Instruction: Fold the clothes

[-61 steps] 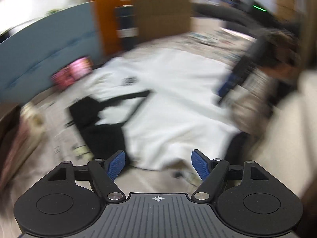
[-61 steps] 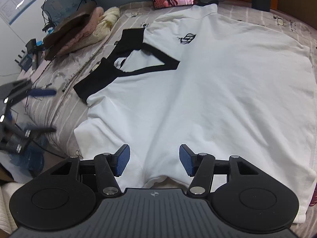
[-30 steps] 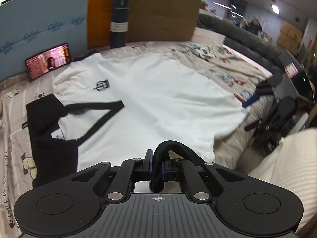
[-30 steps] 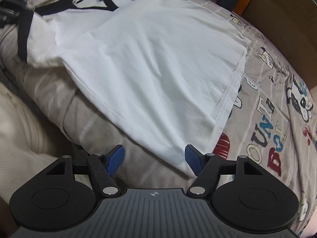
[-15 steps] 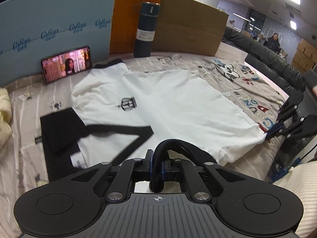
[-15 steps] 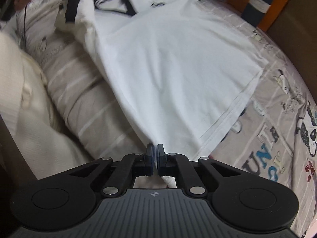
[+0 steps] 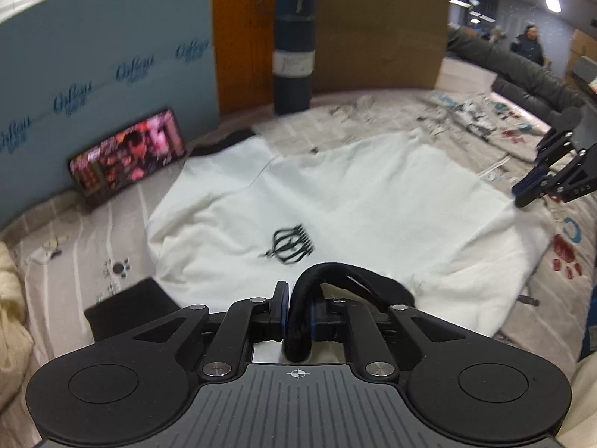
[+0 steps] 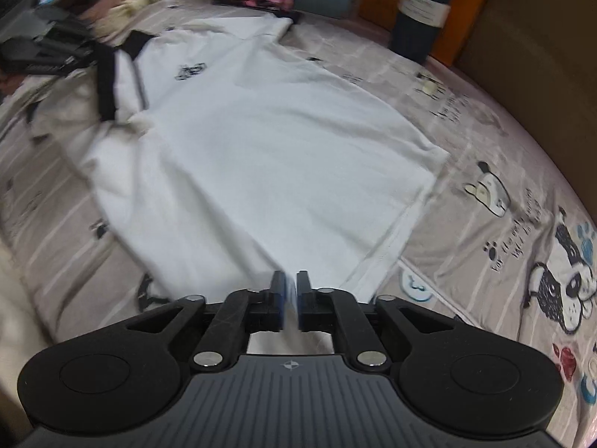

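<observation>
A white T-shirt (image 7: pixel 335 201) with black trim and a small black chest logo (image 7: pixel 289 246) lies on the bed; it also shows in the right wrist view (image 8: pixel 268 149). My left gripper (image 7: pixel 296 315) is shut on the shirt's black collar band (image 7: pixel 347 280) and holds it over the chest. My right gripper (image 8: pixel 290 291) is shut on the white hem corner (image 8: pixel 291 261), lifted over the shirt. The right gripper also shows at the right edge of the left wrist view (image 7: pixel 552 175). A black sleeve cuff (image 7: pixel 127 310) lies at the left.
A patterned grey bedsheet (image 8: pixel 503 194) covers the bed. A phone (image 7: pixel 128 156) with a lit screen leans on the blue board. A dark bottle (image 7: pixel 293 48) stands at the back by orange and brown panels. Cream clothes (image 7: pixel 11 321) lie at the left.
Both grippers have carried the near edge of the shirt forward over its body, toward the phone and bottle. Two seconds ago both were open; they have shut on collar and hem.
</observation>
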A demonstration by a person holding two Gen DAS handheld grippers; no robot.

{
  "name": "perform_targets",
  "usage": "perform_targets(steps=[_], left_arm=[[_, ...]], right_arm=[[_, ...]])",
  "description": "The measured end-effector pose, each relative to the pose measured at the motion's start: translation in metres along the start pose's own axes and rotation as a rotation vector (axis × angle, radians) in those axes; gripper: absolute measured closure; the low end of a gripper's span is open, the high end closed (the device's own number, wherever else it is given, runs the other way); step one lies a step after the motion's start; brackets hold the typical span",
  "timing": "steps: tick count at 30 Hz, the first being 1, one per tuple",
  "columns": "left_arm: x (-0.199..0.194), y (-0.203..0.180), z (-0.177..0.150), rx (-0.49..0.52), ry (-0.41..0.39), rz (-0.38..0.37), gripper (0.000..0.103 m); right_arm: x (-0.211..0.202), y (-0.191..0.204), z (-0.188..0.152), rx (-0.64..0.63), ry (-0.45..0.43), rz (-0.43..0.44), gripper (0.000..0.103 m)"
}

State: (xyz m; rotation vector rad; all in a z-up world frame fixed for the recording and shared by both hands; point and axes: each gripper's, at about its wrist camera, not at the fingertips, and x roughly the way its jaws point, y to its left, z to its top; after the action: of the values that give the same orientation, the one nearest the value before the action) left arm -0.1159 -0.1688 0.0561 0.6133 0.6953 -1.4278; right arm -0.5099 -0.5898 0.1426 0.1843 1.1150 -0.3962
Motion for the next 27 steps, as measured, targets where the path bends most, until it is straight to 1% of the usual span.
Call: perform_targets(steps=[1, 2, 3, 5, 6, 7, 9, 10, 12, 14, 16, 17, 18, 19, 22, 24, 26, 27], left_arm=[[0.003, 0.006, 0.0, -0.042, 0.006, 0.018, 0.082], [0.004, 0.013, -0.001, -0.096, 0.007, 0.037, 0.07], [0.003, 0.021, -0.002, -0.152, 0.001, 0.052, 0.058], [-0.006, 0.033, -0.007, -0.241, 0.003, 0.062, 0.056], [-0.012, 0.037, -0.011, -0.277, 0.014, 0.064, 0.056], [-0.021, 0.038, -0.017, -0.307, 0.017, 0.058, 0.056], [-0.044, 0.038, -0.034, -0.359, 0.008, 0.039, 0.056], [-0.053, 0.036, -0.043, -0.375, 0.007, 0.023, 0.056], [-0.065, 0.027, -0.059, -0.383, 0.029, -0.011, 0.056], [-0.066, 0.018, -0.07, -0.364, 0.062, -0.044, 0.056], [-0.06, 0.01, -0.079, -0.339, 0.095, -0.057, 0.057], [-0.057, 0.009, -0.083, -0.334, 0.106, -0.053, 0.057], [-0.056, 0.01, -0.085, -0.34, 0.103, -0.055, 0.061], [-0.057, 0.012, -0.086, -0.351, 0.093, -0.065, 0.061], [-0.059, 0.014, -0.084, -0.337, 0.058, -0.099, 0.061], [-0.054, 0.017, -0.083, -0.339, 0.09, -0.117, 0.06], [-0.054, 0.021, -0.085, -0.366, 0.115, -0.101, 0.06], [-0.056, 0.024, -0.086, -0.39, 0.113, -0.097, 0.06]], right_arm=[[0.001, -0.007, -0.003, 0.063, -0.012, -0.035, 0.076], [0.001, -0.013, -0.005, 0.125, -0.024, -0.07, 0.071], [-0.001, -0.019, -0.01, 0.191, -0.044, -0.095, 0.07], [-0.013, -0.027, -0.027, 0.364, -0.087, -0.139, 0.062], [-0.019, -0.03, -0.036, 0.452, -0.109, -0.16, 0.06], [-0.025, -0.031, -0.047, 0.559, -0.125, -0.166, 0.055], [-0.038, -0.028, -0.073, 0.777, -0.154, -0.145, 0.054], [-0.042, -0.025, -0.086, 0.891, -0.165, -0.107, 0.053], [-0.044, -0.018, -0.108, 1.083, -0.171, 0.0, 0.05], [-0.034, -0.01, -0.12, 1.215, -0.159, 0.12, 0.05], [-0.023, -0.004, -0.121, 1.275, -0.157, 0.179, 0.05], [-0.018, -0.003, -0.12, 1.302, -0.156, 0.188, 0.05], [-0.014, -0.002, -0.118, 1.328, -0.156, 0.194, 0.05], [-0.01, -0.002, -0.117, 1.352, -0.16, 0.2, 0.05], [-0.006, -0.004, -0.117, 1.391, -0.18, 0.192, 0.05], [-0.004, -0.004, -0.116, 1.395, -0.188, 0.18, 0.051], [-0.004, -0.003, -0.115, 1.398, -0.193, 0.166, 0.052], [-0.004, -0.003, -0.115, 1.401, -0.193, 0.159, 0.053]])
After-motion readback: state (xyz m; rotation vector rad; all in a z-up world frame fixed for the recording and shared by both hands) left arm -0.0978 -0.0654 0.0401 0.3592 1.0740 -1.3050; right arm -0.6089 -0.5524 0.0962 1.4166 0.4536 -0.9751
